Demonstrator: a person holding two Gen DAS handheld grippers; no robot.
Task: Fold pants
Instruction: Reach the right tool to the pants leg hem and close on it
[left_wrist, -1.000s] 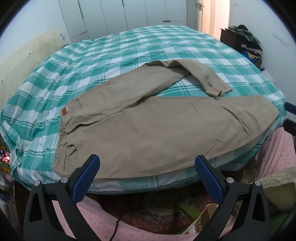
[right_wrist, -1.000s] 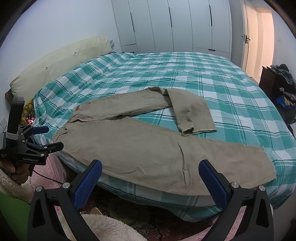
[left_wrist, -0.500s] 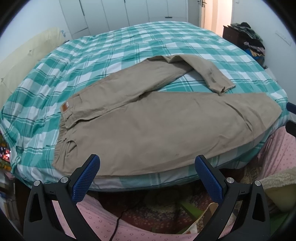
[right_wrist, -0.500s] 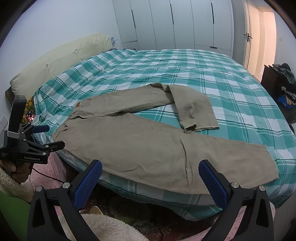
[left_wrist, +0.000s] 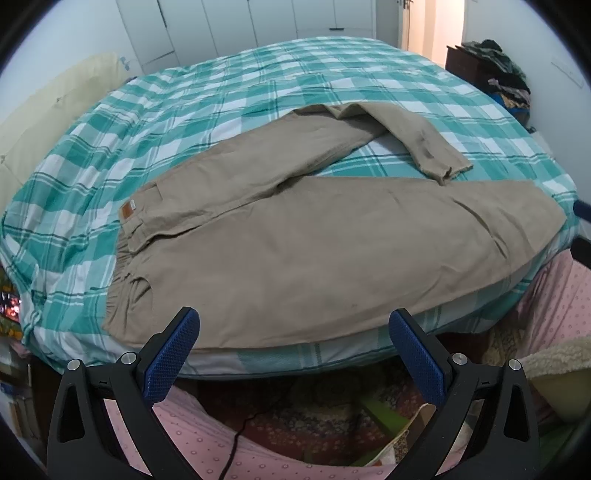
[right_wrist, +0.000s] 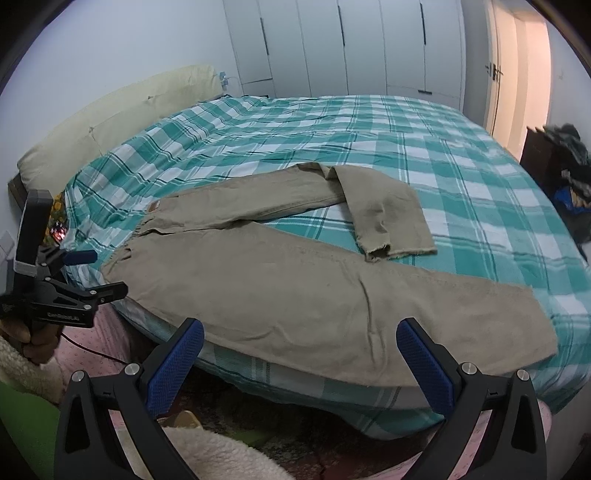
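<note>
Pants: a pair of beige pants (left_wrist: 314, 251) lies spread on the bed (left_wrist: 221, 96) near its front edge, waistband to the left, with the near side drooping slightly over the mattress edge.
Near leg: the near leg (right_wrist: 369, 306) runs flat and full length toward the right.
Far leg: the far leg (right_wrist: 258, 195) is bent back on itself, its frayed cuff (right_wrist: 399, 251) pointing toward the near leg, so it likely needs straightening before any fold.
Waistband: a small tan label (left_wrist: 127, 211) marks the gathered waist, the end closest to the left tool.
Left gripper: the left gripper (left_wrist: 293, 334) hangs just off the bed edge, its 2 blue pads spread wide and nothing between them (seen from the side in the right view, it sits beside the waist corner).
Right gripper: the right gripper (right_wrist: 299, 345) is likewise spread wide and empty, poised over the middle of the near leg.
Placement: 1 tool at the waist end and 1 further along the leg suits lifting the garment by 2 spaced points.
Stage: by appearance, folding has not begun; the next grasp looks set for the near edge.
Risk: the overhanging cloth could slide off the mattress if tugged outward.
</note>
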